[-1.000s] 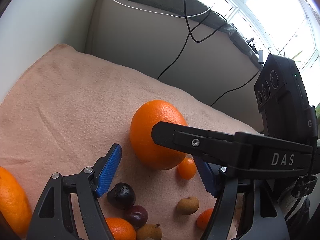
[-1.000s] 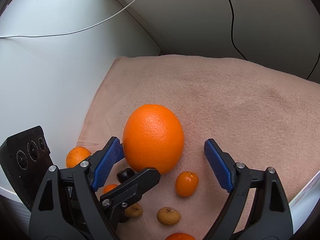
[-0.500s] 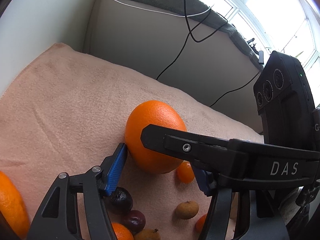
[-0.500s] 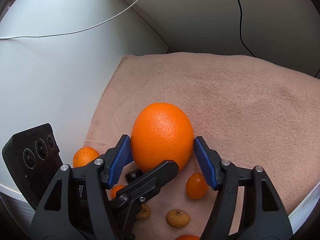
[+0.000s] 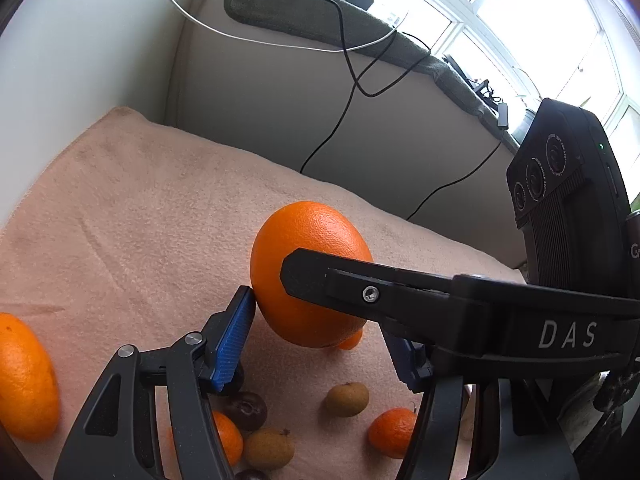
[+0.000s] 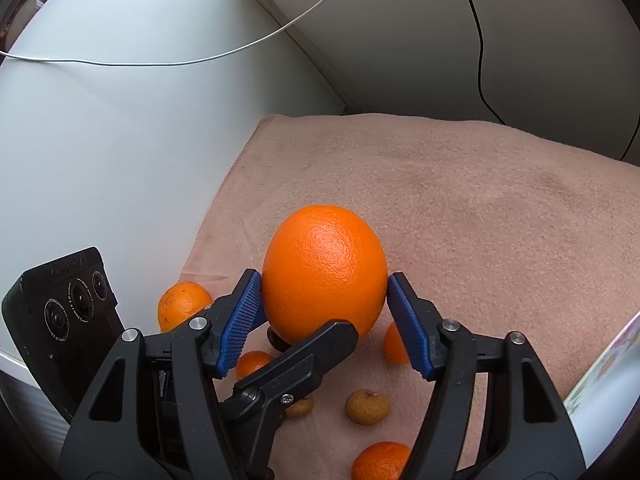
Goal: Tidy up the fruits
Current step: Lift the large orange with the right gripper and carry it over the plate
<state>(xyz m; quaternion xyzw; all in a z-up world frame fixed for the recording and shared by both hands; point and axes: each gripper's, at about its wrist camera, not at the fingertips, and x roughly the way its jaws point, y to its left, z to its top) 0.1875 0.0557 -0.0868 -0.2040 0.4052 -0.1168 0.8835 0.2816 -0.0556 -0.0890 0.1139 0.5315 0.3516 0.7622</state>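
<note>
Big orange (image 6: 324, 268) between gripping jaws

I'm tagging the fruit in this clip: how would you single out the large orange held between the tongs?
Start at the pink towel covering the surface. Near its middle, both sets of tongs grip one large orange, the blue pads of the right tongs pressing on its sides. It is much bigger than the small oranges and brown fruits scattered below it, and it alone is held.

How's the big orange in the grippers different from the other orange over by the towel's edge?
The big orange is clamped between the blue pads of both grippers, the right gripper and the left gripper; the other orange lies free on the towel. The big orange looks smooth and glossy, the other one duller. Both are orange-skinned citrus.
</note>
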